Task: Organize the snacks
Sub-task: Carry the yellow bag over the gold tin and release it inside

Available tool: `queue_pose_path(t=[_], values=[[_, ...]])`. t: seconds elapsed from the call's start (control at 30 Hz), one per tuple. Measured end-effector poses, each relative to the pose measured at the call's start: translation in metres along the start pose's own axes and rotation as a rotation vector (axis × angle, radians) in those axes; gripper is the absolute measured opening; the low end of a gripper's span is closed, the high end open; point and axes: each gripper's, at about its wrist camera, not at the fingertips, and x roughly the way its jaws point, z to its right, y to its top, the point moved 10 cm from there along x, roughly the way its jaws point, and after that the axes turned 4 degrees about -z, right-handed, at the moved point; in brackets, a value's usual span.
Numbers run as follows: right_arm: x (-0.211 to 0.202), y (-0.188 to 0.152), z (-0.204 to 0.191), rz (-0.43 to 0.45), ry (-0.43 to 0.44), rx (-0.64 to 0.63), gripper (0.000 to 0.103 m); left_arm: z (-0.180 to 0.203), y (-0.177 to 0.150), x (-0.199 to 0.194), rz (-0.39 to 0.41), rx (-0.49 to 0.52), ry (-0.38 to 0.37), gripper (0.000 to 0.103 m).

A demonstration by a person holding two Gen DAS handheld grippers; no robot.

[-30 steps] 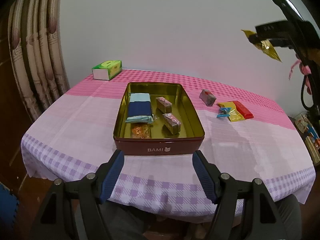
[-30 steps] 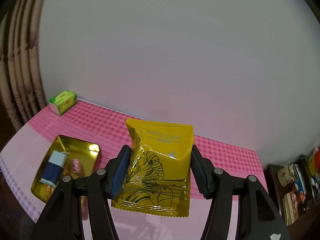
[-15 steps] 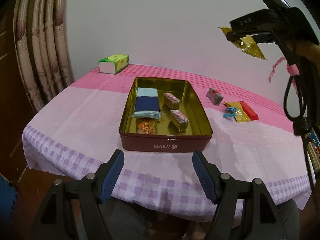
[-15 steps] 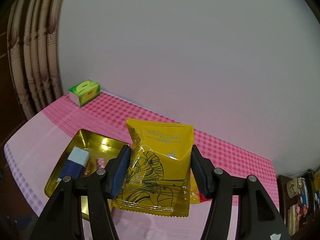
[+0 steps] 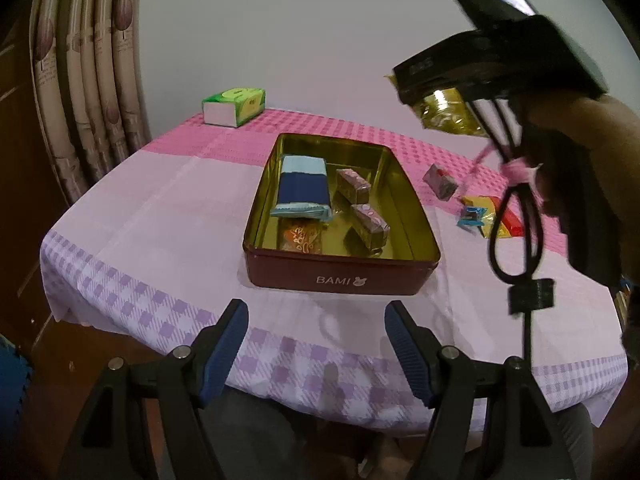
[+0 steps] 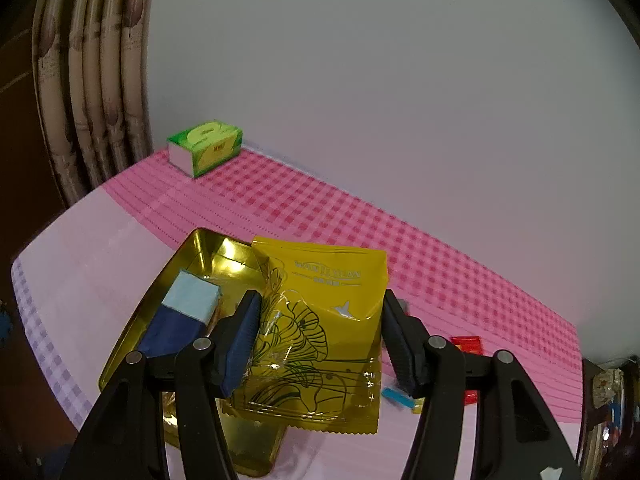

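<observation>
A dark red tin (image 5: 340, 276) with a gold inside (image 6: 200, 252) sits on the pink tablecloth. It holds a blue packet (image 5: 302, 190), two small brown-pink bars (image 5: 370, 222) and an orange sweet (image 5: 300, 236). My right gripper (image 6: 320, 340) is shut on a yellow foil snack bag (image 6: 320, 336) and holds it in the air above the tin's right side; the bag also shows in the left wrist view (image 5: 444, 114). My left gripper (image 5: 316, 344) is open and empty, above the table's near edge in front of the tin.
Loose snacks lie right of the tin: a small wrapped bar (image 5: 440, 182), a blue sweet (image 5: 472, 216), yellow and red packets (image 5: 508, 220). A green tissue box (image 5: 234, 106) stands at the far left corner. Curtains (image 5: 88, 92) hang on the left. A wall stands behind the table.
My right gripper has carried the yellow bag down and to the left, closer to the tin. My left gripper has come nearer the tin and stays open.
</observation>
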Motion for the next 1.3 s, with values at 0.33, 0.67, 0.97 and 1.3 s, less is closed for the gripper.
queue_pose_path(t=[0.33, 0.67, 0.97, 1.3], values=[[0.063, 0.002, -0.02, -0.081, 0.037, -0.001, 0.055, -0.007, 0.0, 0.009, -0.032, -0.024, -0.015, 0.072], [0.115, 0.0, -0.047, -0.149, 0.062, -0.022, 0.056, -0.013, -0.002, 0.019, -0.068, -0.052, -0.025, 0.072], [0.142, -0.009, -0.048, -0.21, 0.145, 0.02, 0.058, -0.017, -0.002, 0.025, -0.082, -0.056, -0.015, 0.072], [0.027, -0.057, 0.066, 0.032, 0.205, 0.183, 0.086, 0.0, -0.003, 0.014, -0.032, 0.012, -0.002, 0.072]])
